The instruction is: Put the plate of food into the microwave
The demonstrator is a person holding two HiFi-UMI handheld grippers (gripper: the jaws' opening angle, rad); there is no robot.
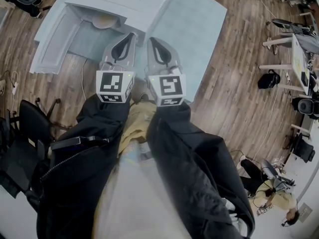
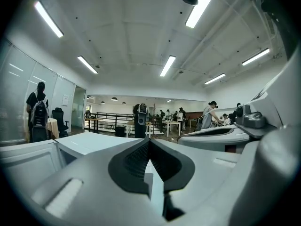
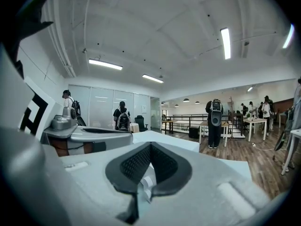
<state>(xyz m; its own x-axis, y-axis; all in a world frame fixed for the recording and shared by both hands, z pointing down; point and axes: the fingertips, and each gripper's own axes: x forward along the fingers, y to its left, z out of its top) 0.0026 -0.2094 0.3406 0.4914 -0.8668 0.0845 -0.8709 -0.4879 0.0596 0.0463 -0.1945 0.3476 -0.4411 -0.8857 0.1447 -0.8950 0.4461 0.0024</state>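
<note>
- The left gripper (image 1: 132,35) has its jaws closed tip to tip; its own view shows the dark ribbed pads (image 2: 136,160) meeting at the front with nothing gripped between them.
- The right gripper (image 1: 151,40) is likewise closed and empty, and its pads (image 3: 135,164) touch at the tips in the right gripper view.
- The two grippers sit side by side, close together, both pointing roughly level toward the microwave. Black sleeves (image 1: 89,148) run back from their marker cubes.
- Just ahead of the tips stands the white microwave (image 1: 124,1) on a pale blue table (image 1: 199,29), its door (image 1: 55,46) swung open to the left in the head view.
- A tan round shape (image 1: 104,22), seemingly the plate of food, lies inside the open cavity, half tucked under the front edge of the microwave's top and apart from both grippers. It is too small to make out the food.
- Around the table lie a wooden floor (image 1: 234,83) and a black chair (image 1: 25,128). People (image 3: 215,121) stand in the room beyond.
</note>
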